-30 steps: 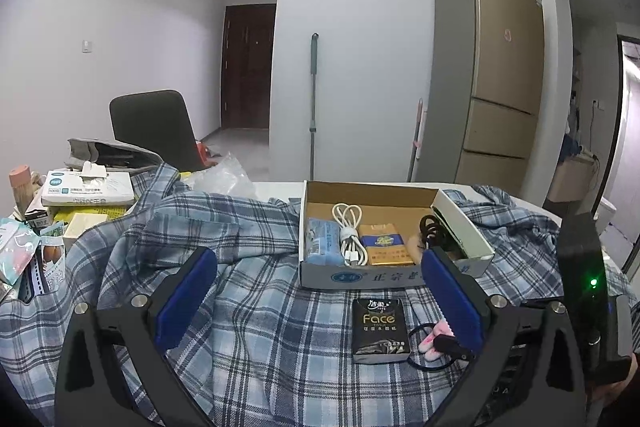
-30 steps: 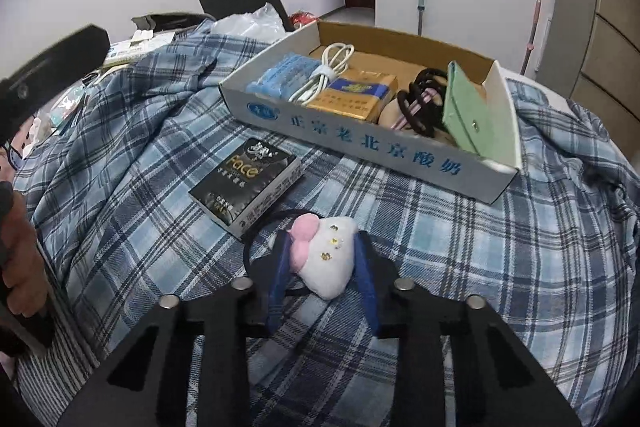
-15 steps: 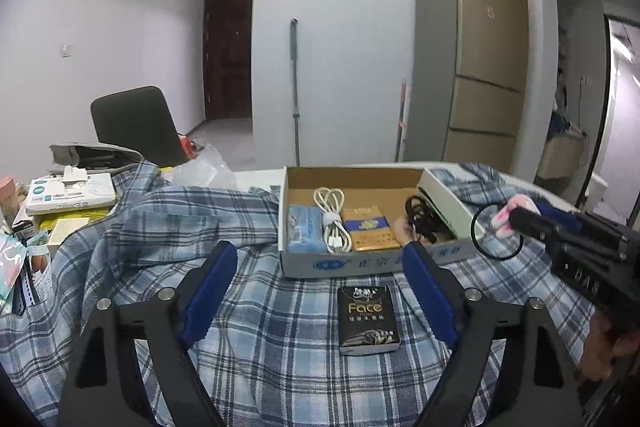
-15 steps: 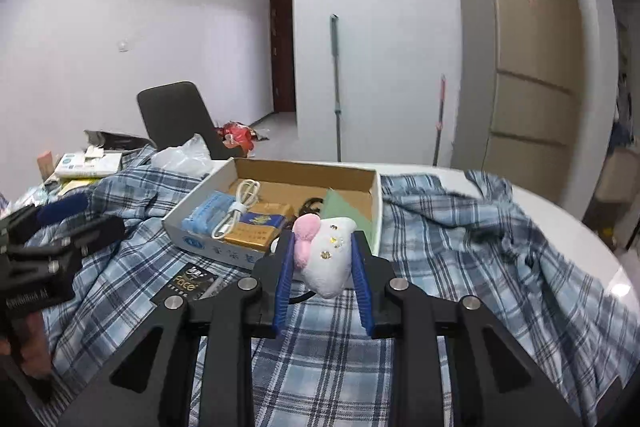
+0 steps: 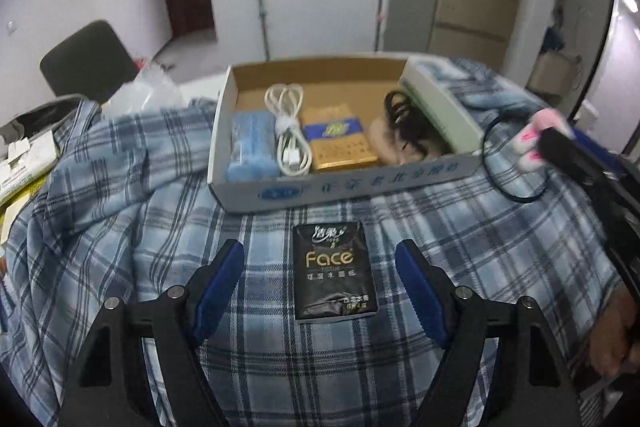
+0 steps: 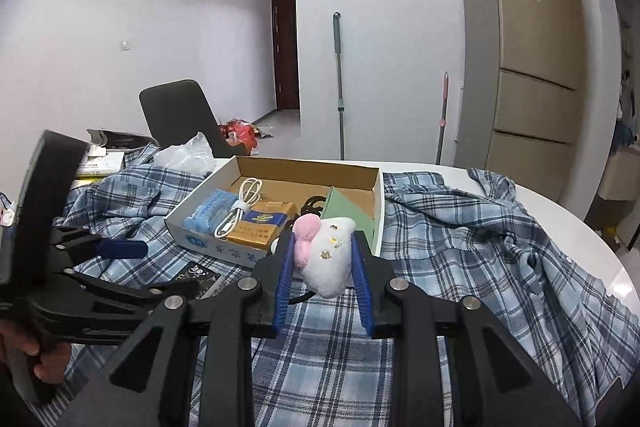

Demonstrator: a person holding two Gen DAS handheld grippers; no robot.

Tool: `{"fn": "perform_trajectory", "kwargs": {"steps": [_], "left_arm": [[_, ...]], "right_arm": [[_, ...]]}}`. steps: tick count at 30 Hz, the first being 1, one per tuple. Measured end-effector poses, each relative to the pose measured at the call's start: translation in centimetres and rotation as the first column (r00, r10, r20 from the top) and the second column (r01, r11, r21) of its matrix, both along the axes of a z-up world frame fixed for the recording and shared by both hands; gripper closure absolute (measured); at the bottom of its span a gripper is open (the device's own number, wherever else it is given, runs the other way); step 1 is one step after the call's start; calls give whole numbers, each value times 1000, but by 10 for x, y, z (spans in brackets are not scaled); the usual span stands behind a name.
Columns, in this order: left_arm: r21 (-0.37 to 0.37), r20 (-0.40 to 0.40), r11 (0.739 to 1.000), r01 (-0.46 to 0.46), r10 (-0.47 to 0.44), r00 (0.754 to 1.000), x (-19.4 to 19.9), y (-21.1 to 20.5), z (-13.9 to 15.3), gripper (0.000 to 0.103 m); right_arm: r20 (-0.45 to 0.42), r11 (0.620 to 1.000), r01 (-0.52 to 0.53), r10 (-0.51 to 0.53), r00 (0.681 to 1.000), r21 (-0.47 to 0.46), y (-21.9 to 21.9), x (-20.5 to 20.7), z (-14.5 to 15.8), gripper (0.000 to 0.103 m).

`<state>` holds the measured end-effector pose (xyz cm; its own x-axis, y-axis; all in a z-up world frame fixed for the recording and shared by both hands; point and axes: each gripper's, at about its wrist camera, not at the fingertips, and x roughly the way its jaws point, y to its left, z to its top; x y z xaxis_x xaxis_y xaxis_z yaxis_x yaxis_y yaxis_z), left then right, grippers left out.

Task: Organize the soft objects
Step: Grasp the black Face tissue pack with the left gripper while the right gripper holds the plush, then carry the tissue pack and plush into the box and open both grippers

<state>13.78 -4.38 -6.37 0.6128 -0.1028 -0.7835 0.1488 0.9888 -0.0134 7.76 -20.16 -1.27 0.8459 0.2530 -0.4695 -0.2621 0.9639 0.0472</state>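
My right gripper (image 6: 322, 259) is shut on a white and pink plush hair tie (image 6: 326, 259) and holds it in the air, just in front of the cardboard box (image 6: 280, 255); its black elastic loop (image 5: 516, 187) hangs below. In the left wrist view the plush (image 5: 536, 139) sits right of the box (image 5: 348, 183). My left gripper (image 5: 320, 267) is open, its fingers either side of a black "Face" tissue pack (image 5: 332, 271) lying on the blue plaid shirt (image 5: 120, 227).
The box holds a blue tissue pack (image 5: 252, 143), a white cable (image 5: 288, 131), a yellow packet (image 5: 340, 143), black hair ties (image 5: 408, 123) and a green pouch (image 6: 344, 207). Papers (image 5: 24, 163) lie at left. A chair (image 6: 180, 115) and fridge (image 6: 528, 39) stand behind.
My right gripper lifted the plush hair tie off the shirt and carried it toward the box. My left gripper moved down and forward over the black tissue pack.
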Motion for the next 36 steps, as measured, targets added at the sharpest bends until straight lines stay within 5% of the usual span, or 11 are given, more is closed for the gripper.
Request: {"fn": "perform_trajectory", "kwargs": {"steps": [2,5,10,21,25,31,36], "left_arm": [[-28,-24,1000,-7,7,1000,5,0,-5,23],[-49,-25,998,-29,28,999,8,5,-14,38],[-108,-37,994,-31,27,999,6,14,-22,39],[-104,-83,994,-17,9,997,10,11,-32,39],[-52,-74,999,-1,-3,997,9,3,-32,55],[-98,67,995,9,-2,998,-8,9,-11,55],[-129,326,988,83,-37,945,-43,10,23,55]], "right_arm": [[-9,1000,2,-2,1000,-2,-1,1,-1,76],[-24,1000,4,-4,1000,1,-2,4,-2,76],[-39,1000,-15,15,999,-1,1,6,-4,76],[-52,999,-23,22,998,-27,6,5,-7,76],[-61,999,-16,14,998,-38,7,8,-9,76],[-4,999,-19,19,1000,-32,7,1,-3,76],[44,1000,-29,29,999,2,2,-6,4,76]]}}
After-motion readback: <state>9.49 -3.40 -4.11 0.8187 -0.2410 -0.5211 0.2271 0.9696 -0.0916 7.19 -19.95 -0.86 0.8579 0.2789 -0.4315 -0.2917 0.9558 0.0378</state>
